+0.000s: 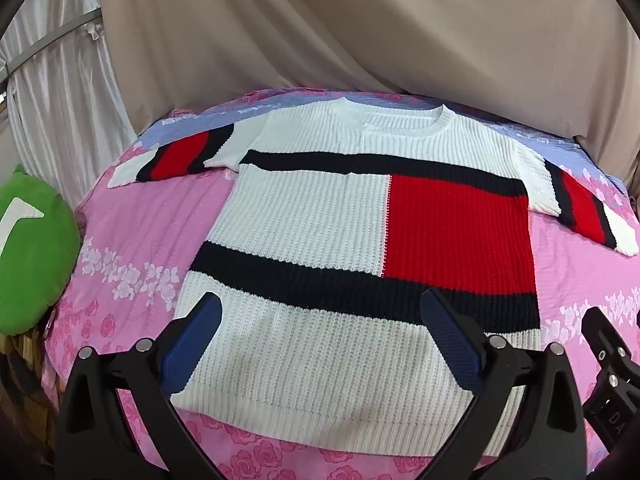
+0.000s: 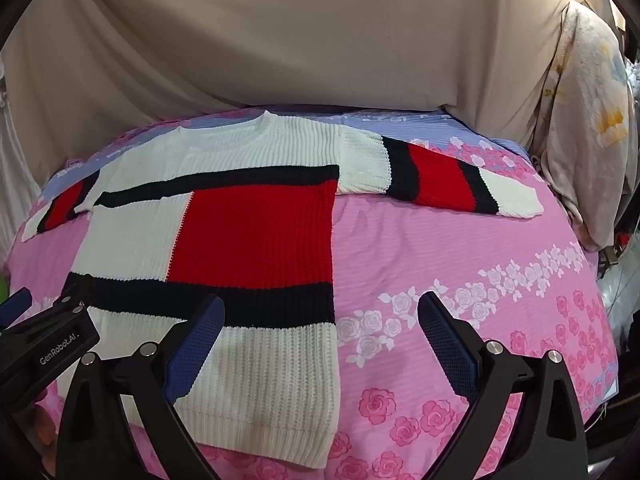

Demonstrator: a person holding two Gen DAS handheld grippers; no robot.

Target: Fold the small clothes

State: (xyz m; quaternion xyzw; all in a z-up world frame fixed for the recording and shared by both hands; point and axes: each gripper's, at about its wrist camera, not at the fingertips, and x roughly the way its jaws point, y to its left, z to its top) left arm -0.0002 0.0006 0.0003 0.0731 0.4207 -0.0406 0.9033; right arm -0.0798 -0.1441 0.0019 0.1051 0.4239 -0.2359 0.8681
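A small knit sweater [image 1: 320,216], white with black bands and a red block, lies flat and face up on a pink flowered bed sheet [image 1: 132,232], both sleeves spread out. It also shows in the right wrist view [image 2: 224,240]. My left gripper [image 1: 322,316] is open and empty, above the sweater's white hem area. My right gripper [image 2: 320,320] is open and empty, above the sweater's lower right edge. The right sleeve [image 2: 440,176] lies out to the right. The left gripper's body [image 2: 44,344] shows at the left of the right wrist view.
A green plush cushion [image 1: 32,248] lies at the bed's left edge. Beige curtain cloth [image 1: 360,32] hangs behind the bed. A pale floral blanket [image 2: 588,128] hangs at the right. The sheet [image 2: 460,264] is bare to the right of the sweater.
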